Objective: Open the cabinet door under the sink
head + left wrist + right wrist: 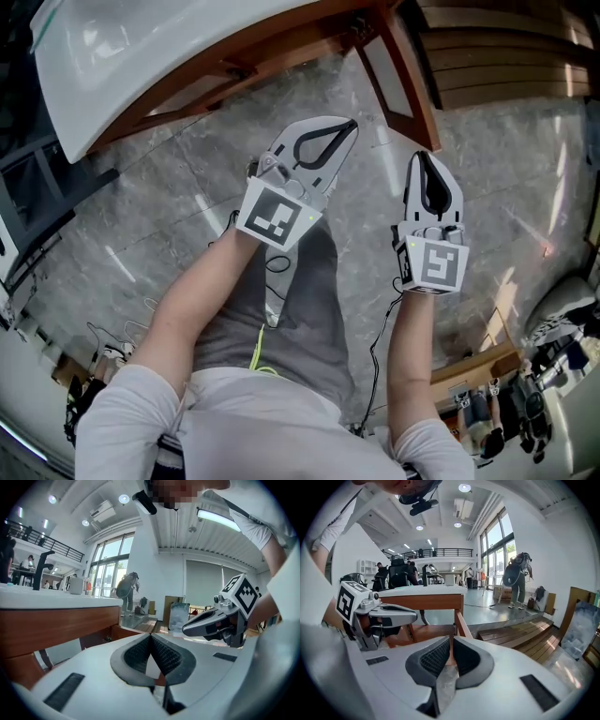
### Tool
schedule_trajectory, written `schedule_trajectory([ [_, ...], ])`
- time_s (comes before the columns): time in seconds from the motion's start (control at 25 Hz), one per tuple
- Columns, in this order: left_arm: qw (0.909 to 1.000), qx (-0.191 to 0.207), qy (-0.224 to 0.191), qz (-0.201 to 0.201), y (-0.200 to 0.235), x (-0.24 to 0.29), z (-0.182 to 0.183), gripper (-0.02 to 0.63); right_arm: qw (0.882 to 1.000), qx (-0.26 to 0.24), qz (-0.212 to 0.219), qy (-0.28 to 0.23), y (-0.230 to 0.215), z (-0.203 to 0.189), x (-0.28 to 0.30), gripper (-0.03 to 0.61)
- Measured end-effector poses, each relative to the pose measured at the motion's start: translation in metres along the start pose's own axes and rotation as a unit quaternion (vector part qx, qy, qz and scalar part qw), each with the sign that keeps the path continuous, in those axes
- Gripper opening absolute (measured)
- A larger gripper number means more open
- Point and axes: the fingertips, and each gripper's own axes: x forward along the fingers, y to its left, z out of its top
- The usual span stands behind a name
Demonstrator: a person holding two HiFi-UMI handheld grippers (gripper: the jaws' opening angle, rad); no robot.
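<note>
At the far left the white sink (141,66) sits on the brown wooden cabinet (234,56), whose front rail slants across the top of the head view. Neither tool touches it, so we judge the task to be at the approach step.

Our left gripper (349,125) hangs over the stone floor (141,216), well short of the cabinet. Its jaws are closed tip to tip, and its own view shows the ribbed pads (164,656) meeting with nothing between them.

Just right of it is a wood-framed panel (411,80), which we take for the door. It angles out from the cabinet's right corner toward us (it may already stand ajar, but we cannot tell how far). We can make out no handle on it.

Our right gripper (422,157) is near the panel's lower end and clear of it. Its jaws are also drawn together on nothing, pads (433,658) touching at the tip.

The next move calls for parting one pair of jaws and bringing it to the panel's free edge, then swinging that edge outward. The right tool looks better placed for this.

There is open floor in front of us and to the right for the swing. The wooden steps (506,56) at the far right and the cabinet's own corner post are the edges to keep clear of.
</note>
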Motion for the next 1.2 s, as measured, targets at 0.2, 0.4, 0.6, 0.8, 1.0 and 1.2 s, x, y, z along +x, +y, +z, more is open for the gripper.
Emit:
schedule_trajectory([
  [0.2, 0.9999, 0.009, -0.008, 0.011, 0.020, -0.024, 0.032, 0.009, 1.000, -0.009, 0.010, -0.002, 0.021, 0.030, 0.007, 0.046],
  [0.4, 0.9991, 0.013, -0.016, 0.036, 0.047, -0.041, 0.061, 0.009, 0.999, -0.020, 0.024, -0.012, 0.036, 0.072, 0.013, 0.046],
  [0.6, 0.9983, 0.014, -0.026, 0.050, 0.064, -0.048, 0.090, 0.009, 0.999, -0.024, 0.034, -0.021, 0.041, 0.107, 0.016, 0.046],
  [0.8, 0.9967, 0.023, -0.045, 0.064, 0.071, -0.070, 0.126, 0.009, 0.998, -0.027, 0.039, -0.034, 0.057, 0.139, 0.001, 0.046],
  [1.0, 0.9944, 0.020, -0.065, 0.081, 0.074, -0.094, 0.165, 0.009, 0.998, -0.021, 0.046, -0.040, 0.069, 0.168, -0.021, 0.046],
  [1.2, 0.9917, 0.023, -0.081, 0.097, 0.075, -0.110, 0.205, 0.009, 0.997, -0.014, 0.051, -0.053, 0.071, 0.201, -0.042, 0.046],
])
